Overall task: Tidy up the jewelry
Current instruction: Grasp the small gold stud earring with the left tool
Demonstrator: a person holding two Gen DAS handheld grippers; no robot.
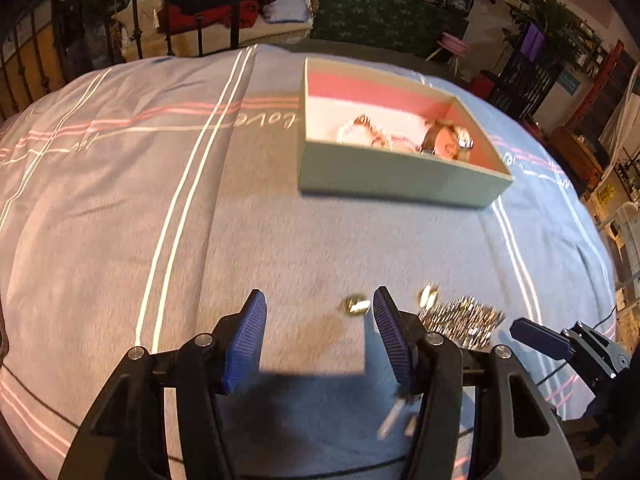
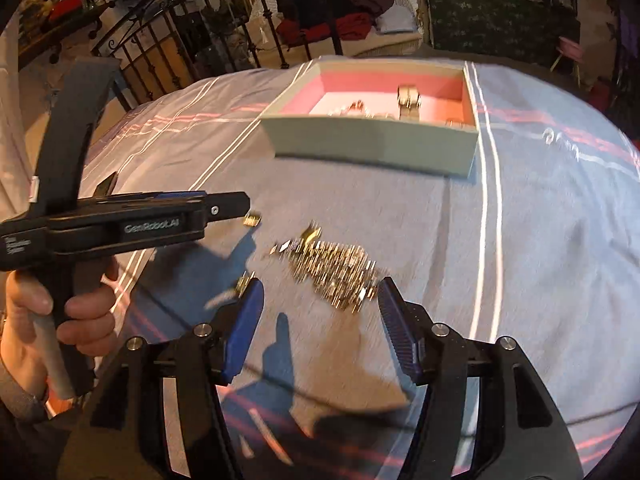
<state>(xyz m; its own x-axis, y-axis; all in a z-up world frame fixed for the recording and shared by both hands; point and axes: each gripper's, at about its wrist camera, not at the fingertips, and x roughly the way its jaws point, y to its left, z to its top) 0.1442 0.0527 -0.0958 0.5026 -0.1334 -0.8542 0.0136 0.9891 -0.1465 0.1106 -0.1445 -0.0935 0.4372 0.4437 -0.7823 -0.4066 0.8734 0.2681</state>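
Note:
A pale green box (image 1: 400,178) (image 2: 372,142) with a pink lining sits on the striped bedsheet and holds several pieces, among them a watch (image 2: 408,100). A heap of gold jewelry (image 1: 460,320) (image 2: 336,272) lies loose on the sheet in front of it. My left gripper (image 1: 320,296) is open, with a small gold piece (image 1: 356,306) (image 2: 252,219) lying on the sheet just inside its right finger. My right gripper (image 2: 320,286) is open too, its fingers on either side of the heap's near edge, not touching it. Another small gold bit (image 2: 244,282) sits by its left fingertip.
A hand (image 2: 80,312) holds the left gripper (image 2: 240,210) to the left of the heap. The right gripper's finger (image 1: 540,338) shows at the right edge of the left wrist view. A black iron bed rail (image 2: 168,40) stands behind the bed.

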